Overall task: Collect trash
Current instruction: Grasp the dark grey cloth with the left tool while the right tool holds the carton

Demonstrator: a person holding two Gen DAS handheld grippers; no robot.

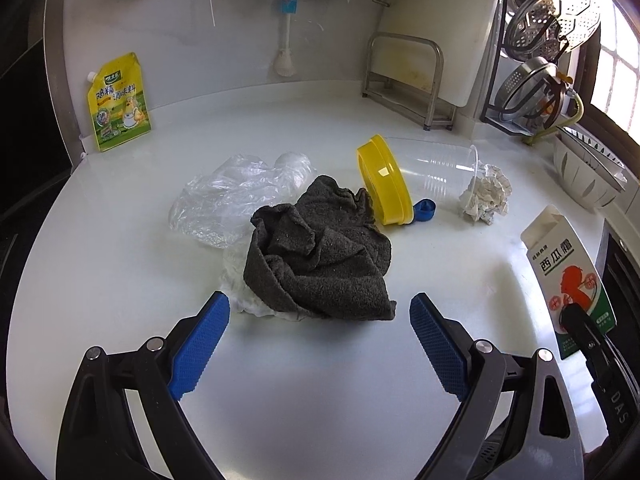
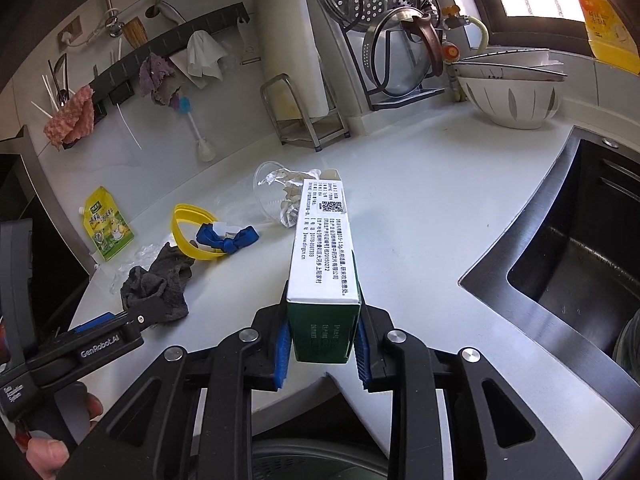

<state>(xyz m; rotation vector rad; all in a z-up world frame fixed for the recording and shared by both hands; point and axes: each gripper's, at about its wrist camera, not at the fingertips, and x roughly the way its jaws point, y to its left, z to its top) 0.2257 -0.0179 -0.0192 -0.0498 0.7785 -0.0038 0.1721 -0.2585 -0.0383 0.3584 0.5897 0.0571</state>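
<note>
My right gripper [image 2: 322,350] is shut on a white and green carton [image 2: 322,248] and holds it above the white counter; the carton also shows in the left wrist view [image 1: 566,276]. My left gripper [image 1: 320,336] is open and empty, just in front of a dark grey cloth [image 1: 320,256] that lies on a white tissue [image 1: 248,300]. Behind the cloth lie a clear plastic bag [image 1: 228,196], a yellow lid [image 1: 384,180], a clear cup [image 1: 444,168] on its side, a crumpled paper ball [image 1: 486,196] and a blue ribbon [image 2: 228,240].
A yellow seasoning pouch [image 1: 118,102] leans on the back wall. A metal rack [image 1: 404,80], a pot-lid stand [image 2: 396,36] and stacked bowls [image 2: 512,92] stand at the back. A dark sink [image 2: 568,248] is at the right. A bin [image 2: 316,460] shows below the counter edge.
</note>
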